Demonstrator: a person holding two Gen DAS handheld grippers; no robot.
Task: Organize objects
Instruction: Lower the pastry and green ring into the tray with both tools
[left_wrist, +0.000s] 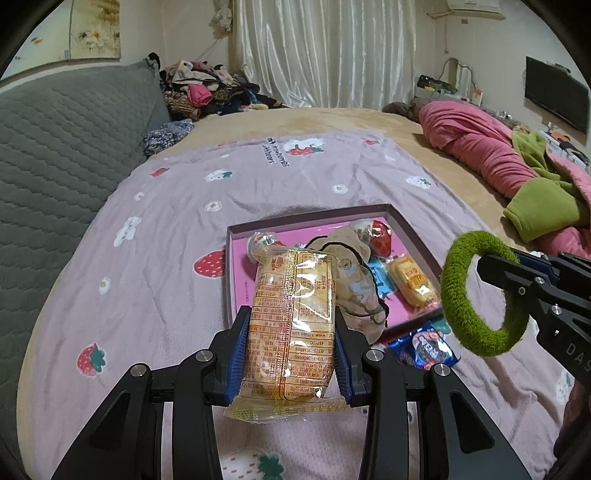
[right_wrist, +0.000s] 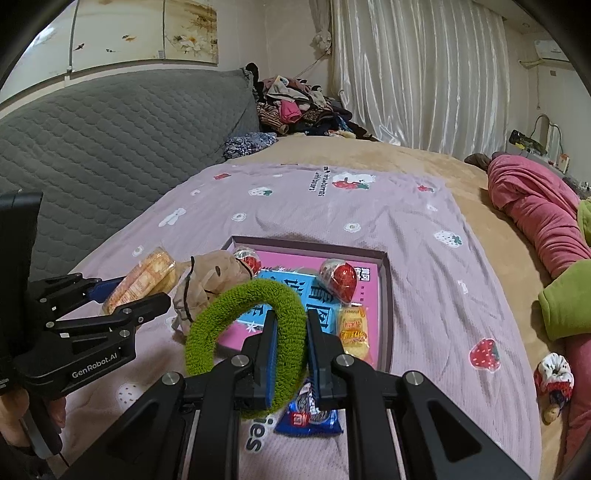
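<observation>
Two grippers loaded, left gripper (left_wrist: 291, 354) w/ cracker pack (left_wrist: 291, 325), right gripper (right_wrist: 291, 354) w/ green scrunchie (right_wrist: 247, 343)

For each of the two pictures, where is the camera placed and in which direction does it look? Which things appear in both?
Left wrist: sits on the left tongs, looking forward over the bed at the pink-lined box; its own fingers clamp a biscuit packet; the right tongs enter from the right.
Right wrist: sits on the right tongs, looking forward at the same box; its fingers grip a green fuzzy ring; the left tongs and part of a hand show at left.
Shared: box, biscuit packet, ring, blue cookie pack.
</observation>
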